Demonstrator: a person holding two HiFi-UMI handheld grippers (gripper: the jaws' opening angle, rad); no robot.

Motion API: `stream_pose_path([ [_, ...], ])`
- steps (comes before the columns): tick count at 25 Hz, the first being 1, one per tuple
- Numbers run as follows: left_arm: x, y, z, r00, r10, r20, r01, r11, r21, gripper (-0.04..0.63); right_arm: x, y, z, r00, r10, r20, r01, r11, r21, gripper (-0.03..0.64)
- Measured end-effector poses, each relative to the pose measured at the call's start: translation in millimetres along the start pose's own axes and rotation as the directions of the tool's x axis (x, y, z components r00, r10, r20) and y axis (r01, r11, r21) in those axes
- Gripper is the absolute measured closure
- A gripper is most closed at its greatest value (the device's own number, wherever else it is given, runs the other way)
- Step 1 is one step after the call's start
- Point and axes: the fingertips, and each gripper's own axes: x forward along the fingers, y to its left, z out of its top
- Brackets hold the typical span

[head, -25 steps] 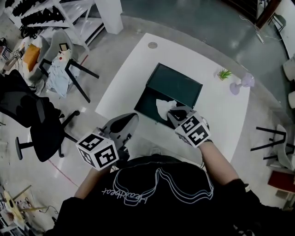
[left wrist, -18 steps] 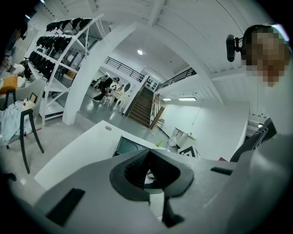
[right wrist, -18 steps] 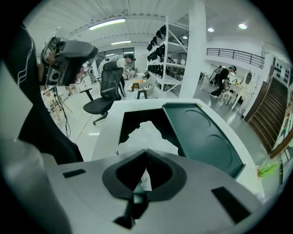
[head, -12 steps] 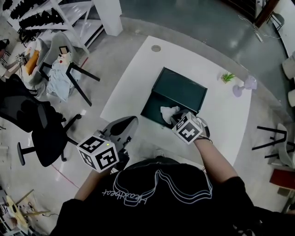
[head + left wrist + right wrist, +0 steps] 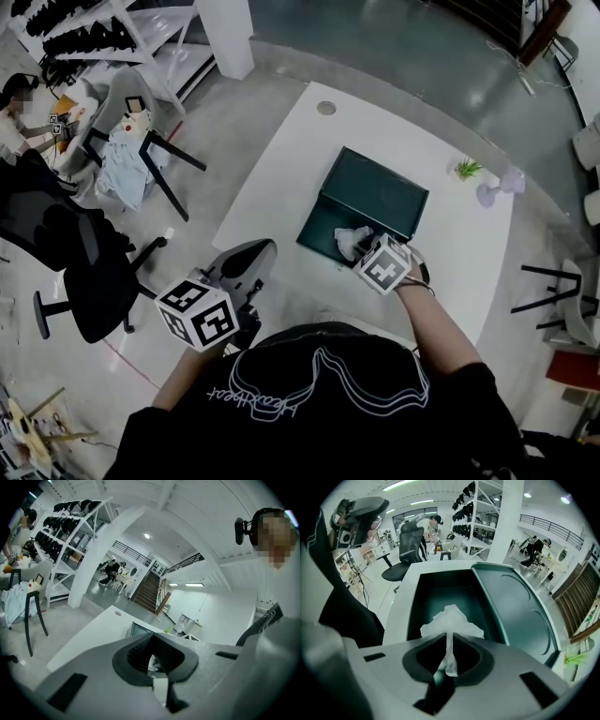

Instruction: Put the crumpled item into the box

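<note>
A dark green box (image 5: 323, 228) lies open on the white table (image 5: 281, 178), its lid (image 5: 380, 192) folded back flat. My right gripper (image 5: 361, 251) hangs over the box's near end. Its jaws are opening, and a crumpled white tissue (image 5: 451, 620) is still pinched thin between them, fanning out above the box's hollow (image 5: 445, 595). The tissue (image 5: 352, 240) shows white against the green in the head view. My left gripper (image 5: 261, 253) is held back off the table's near edge, shut and empty (image 5: 152, 667).
A small green plant (image 5: 468, 169) and a pale lilac stand (image 5: 500, 189) sit at the table's far right. A black office chair (image 5: 66, 253) and other chairs (image 5: 141, 131) stand on the floor to the left, with white shelves (image 5: 112, 28) behind.
My right gripper has carried the tissue forward, from the box's near rim to over its inside. The left gripper has stayed in place.
</note>
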Motion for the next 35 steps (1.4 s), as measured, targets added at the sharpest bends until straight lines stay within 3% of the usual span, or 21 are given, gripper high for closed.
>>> stream_pose_path([
  [3,-1,2,2,1.0,-0.006,0.002,0.006,1.0,0.005,0.591,-1,1,0,1.0,-0.001,0.003,0.001,1.0,0.016,0.543],
  [5,-1,1,3,1.0,-0.012,0.002,0.012,1.0,0.009,0.591,-4,0,-1,1.0,-0.008,0.008,0.008,0.999,0.033,0.48],
  [9,1,-3,2,1.0,-0.029,-0.002,0.029,0.999,0.017,0.591,-16,-5,0,0.997,-0.042,0.06,0.037,0.996,0.085,0.453],
  [13,5,-13,0,0.999,-0.053,-0.011,0.053,0.998,0.025,0.591,-42,-5,4,0.984,-0.055,0.17,0.026,0.985,0.169,0.449],
  [16,7,-23,0,0.997,-0.073,-0.023,0.073,0.997,0.032,0.591,-70,5,13,0.954,-0.03,0.298,-0.046,0.969,0.242,0.48],
  [19,11,-33,-2,0.995,-0.094,-0.04,0.096,0.995,0.04,0.591,-102,15,22,0.898,-0.027,0.44,-0.115,0.949,0.293,0.516],
  [23,14,-47,-3,0.99,-0.131,-0.051,0.133,0.99,0.045,0.591,-147,15,31,0.784,-0.144,0.603,-0.111,0.925,0.364,0.614],
  [27,18,-62,-3,0.981,-0.184,-0.055,0.185,0.982,0.024,0.591,-188,21,37,0.667,-0.21,0.715,-0.148,0.903,0.403,0.614],
  [32,23,-84,-4,0.965,-0.255,-0.062,0.256,0.967,0.009,0.591,-223,38,45,0.513,-0.195,0.836,-0.309,0.867,0.392,0.614],
  [35,24,-99,-6,0.953,-0.295,-0.074,0.297,0.955,0.014,0.591,-235,46,45,0.474,-0.194,0.859,-0.327,0.867,0.376,0.614],
])
